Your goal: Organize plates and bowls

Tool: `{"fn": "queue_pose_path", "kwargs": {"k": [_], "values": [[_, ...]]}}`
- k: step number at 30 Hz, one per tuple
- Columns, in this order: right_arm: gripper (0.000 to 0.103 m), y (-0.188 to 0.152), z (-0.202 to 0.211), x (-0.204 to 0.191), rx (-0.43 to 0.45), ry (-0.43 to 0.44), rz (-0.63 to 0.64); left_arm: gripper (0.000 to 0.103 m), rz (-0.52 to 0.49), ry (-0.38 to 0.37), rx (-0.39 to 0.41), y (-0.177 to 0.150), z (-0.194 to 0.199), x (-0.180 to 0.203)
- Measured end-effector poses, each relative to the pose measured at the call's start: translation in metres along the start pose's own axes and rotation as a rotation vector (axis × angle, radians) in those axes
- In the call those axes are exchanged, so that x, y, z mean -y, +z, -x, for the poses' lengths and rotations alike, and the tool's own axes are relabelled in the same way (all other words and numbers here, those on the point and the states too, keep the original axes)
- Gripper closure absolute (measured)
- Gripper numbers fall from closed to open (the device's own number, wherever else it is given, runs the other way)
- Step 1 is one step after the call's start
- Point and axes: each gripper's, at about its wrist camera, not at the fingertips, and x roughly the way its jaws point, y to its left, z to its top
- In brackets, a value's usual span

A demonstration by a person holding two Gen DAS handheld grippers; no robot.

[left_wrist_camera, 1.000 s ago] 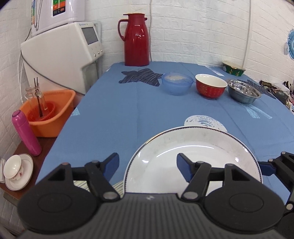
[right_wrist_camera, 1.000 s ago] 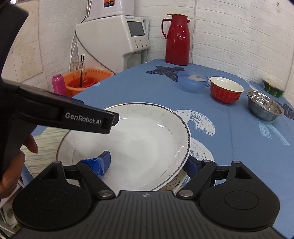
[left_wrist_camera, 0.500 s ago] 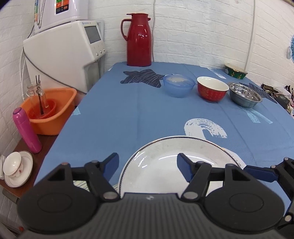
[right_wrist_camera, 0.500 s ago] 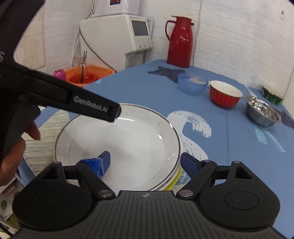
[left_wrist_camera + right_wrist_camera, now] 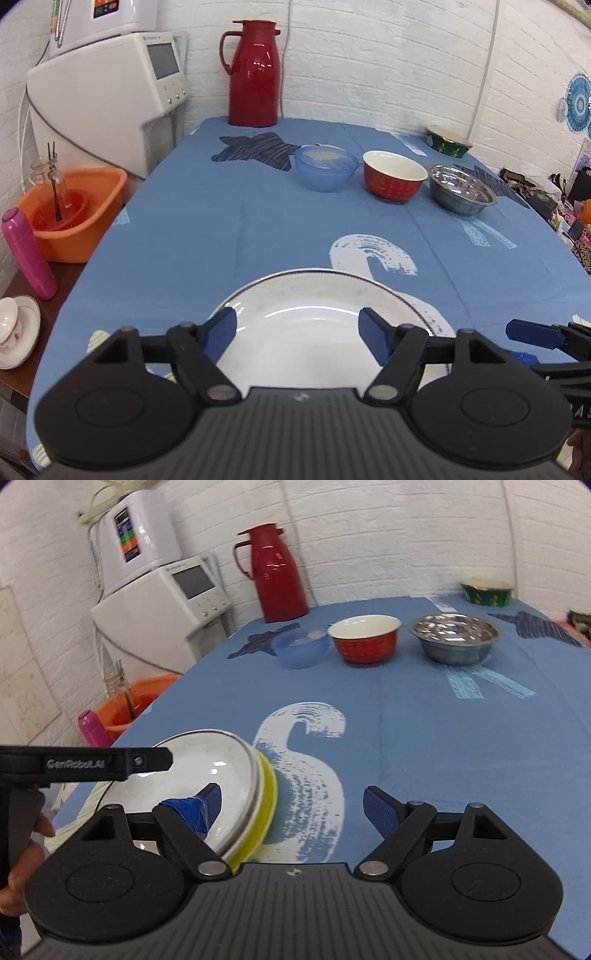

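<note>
Both pairs of my jaws are standing apart, gripping nothing, since the white plate (image 5: 317, 332) is lying stacked on a yellow plate (image 5: 266, 805), nearer me than the red bowl (image 5: 393, 179).

home kitchen corner — brick wall | water dispenser (image 5: 110, 96) | red thermos (image 5: 253, 74)

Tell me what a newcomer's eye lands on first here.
The white plate stacked on a yellow plate at the near edge of the blue table, between both open grippers. Then the tall red thermos by the back wall, and three bowls in a row mid-table.
</note>
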Motion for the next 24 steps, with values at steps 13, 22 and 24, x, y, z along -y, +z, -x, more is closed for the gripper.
{"fn": "queue_pose_path", "kwargs": {"k": [13,22,24], "values": [[0.032,0.015,0.009,0.086,-0.054,-0.099,-0.162,0.029,-0.085,-0.114,-0.067,0.015,-0.025,0.077],[0.032,0.166,-0.094,0.145,-0.060,-0.386,0.073,0.030,-0.073,-0.120,-0.075,0.029,-0.040,0.076],[0.032,0.181,-0.133,0.150,-0.128,-0.444,0.126,0.030,-0.060,-0.107,-0.080,0.032,-0.045,0.067]]}}
